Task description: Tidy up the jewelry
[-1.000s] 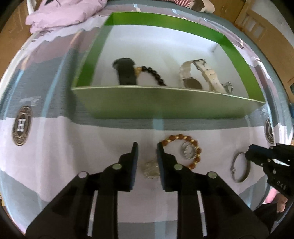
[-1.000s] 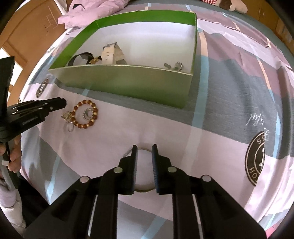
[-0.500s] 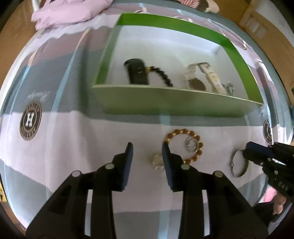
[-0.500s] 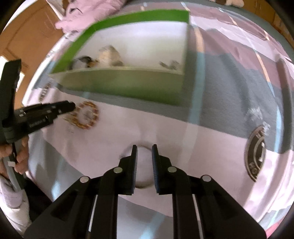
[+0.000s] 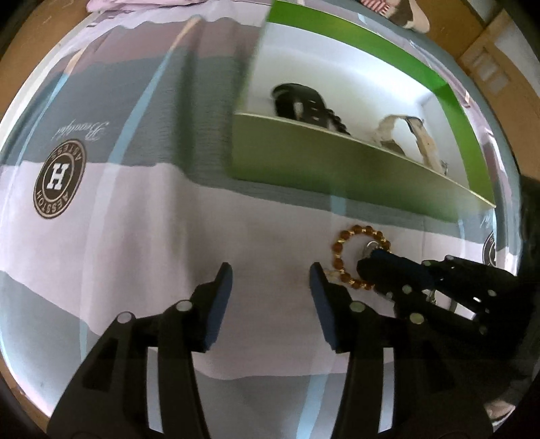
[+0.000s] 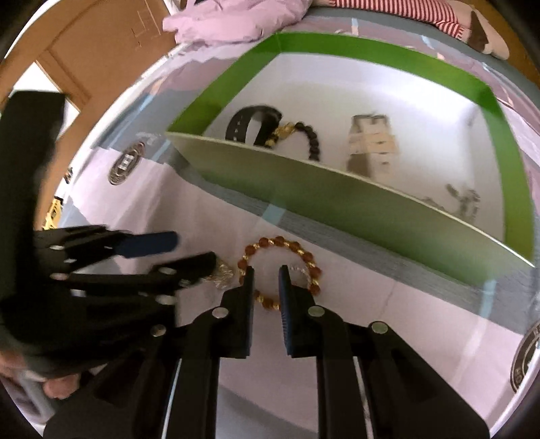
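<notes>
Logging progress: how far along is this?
Done: black watch, black bead bracelet, beige watch lie in the green box. In hand: nothing; left gripper has just been opening, empty; right gripper hovers over the brown bead bracelet. Left: that bracelet, silver charm beside it.

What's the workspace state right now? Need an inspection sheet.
Surface: striped bedsheet with round logos.
Job's things: green box holding a black watch, black bead bracelet, beige-strap watch and small metal pieces. On the sheet in front of it lie a brown bead bracelet and a silver trinket.
Clutter: pink clothing behind the box.
Grippers: left gripper open, has just been opening, nothing between its jaws. Right gripper over the brown bracelet, jaws nearly closed, hold unclear.
Cables: nothing seen.
Surroundings: wooden furniture.
</notes>
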`<state>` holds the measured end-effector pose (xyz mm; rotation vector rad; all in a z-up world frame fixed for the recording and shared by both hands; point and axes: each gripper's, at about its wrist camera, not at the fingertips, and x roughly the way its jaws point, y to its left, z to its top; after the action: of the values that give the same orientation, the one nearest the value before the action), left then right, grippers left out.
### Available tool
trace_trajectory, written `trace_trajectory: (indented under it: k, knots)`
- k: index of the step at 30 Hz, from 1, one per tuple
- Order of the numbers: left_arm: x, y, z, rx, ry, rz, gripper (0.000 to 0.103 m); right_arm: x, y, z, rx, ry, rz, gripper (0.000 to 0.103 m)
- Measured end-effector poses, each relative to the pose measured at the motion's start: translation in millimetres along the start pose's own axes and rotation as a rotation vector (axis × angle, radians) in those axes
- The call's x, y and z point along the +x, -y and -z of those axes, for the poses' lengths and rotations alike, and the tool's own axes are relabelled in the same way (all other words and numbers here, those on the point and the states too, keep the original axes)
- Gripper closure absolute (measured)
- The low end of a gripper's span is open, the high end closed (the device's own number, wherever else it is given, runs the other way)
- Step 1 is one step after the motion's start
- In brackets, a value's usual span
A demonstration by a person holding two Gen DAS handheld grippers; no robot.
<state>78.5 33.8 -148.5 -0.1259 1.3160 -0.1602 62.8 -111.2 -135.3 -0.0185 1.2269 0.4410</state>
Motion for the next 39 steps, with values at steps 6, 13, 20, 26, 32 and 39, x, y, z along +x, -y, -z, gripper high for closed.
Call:
trace_trajectory:
  k: [6, 13, 20, 26, 32, 39]
  knots:
    - [-3, -1, 2, 0.015, 0.007, 0.016, 0.051, 4, 11, -2, 0.045, -0.020, 0.015, 0.102]
    - [-8, 18, 12, 0.086, 0.011, 0.045, 0.044, -36, 39, 1, 0.135, 0.065, -0.077, 0.103]
    - [13, 28, 13, 0.106, -0.017, -0.003, 0.047, -33, 59, 9, 0.178, 0.006, 0.057, 0.102]
    - [11, 24, 11, 0.092, -0.022, -0.009, 0.065, -48, 74, 37, 0.130, -0.069, 0.159, 0.046]
    - [11, 23, 9, 0.084, -0.026, -0.009, 0.065, -40, 83, 68, 0.085, -0.182, 0.193, 0.028]
    - [18, 35, 3, 0.095, -0.008, -0.045, 0.081, -32, 74, 85, 0.042, -0.202, 0.186, 0.066]
